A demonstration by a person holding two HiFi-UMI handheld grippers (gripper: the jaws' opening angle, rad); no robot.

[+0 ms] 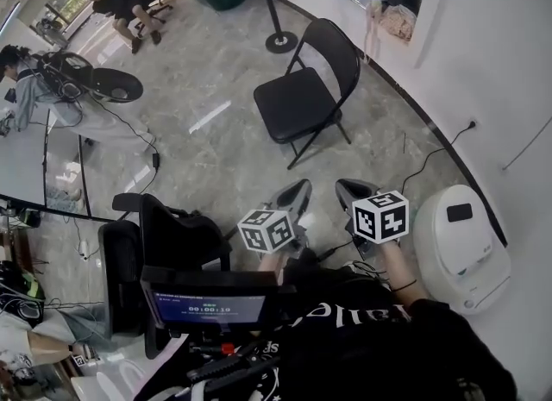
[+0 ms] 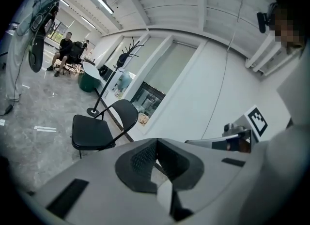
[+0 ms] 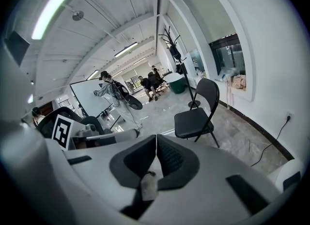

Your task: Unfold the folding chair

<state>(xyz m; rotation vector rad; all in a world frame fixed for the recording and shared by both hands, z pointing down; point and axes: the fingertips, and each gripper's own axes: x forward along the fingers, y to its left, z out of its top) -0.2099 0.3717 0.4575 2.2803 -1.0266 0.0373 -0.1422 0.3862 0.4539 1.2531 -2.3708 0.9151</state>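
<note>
Black folding chair (image 1: 293, 106) stands unfolded on the grey floor (image 1: 216, 72), far from both grippers | left gripper (image 1: 293, 194): jaws together, empty | right gripper (image 1: 352, 192): jaws together, empty

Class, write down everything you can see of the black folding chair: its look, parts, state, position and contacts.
The folding chair is black, with a padded-looking seat, curved backrest and thin metal-looking tube legs. It stands unfolded and upright on the grey marbled floor, seat empty, near the curved white wall and a coat stand's round base. Only the floor touches it.
</note>
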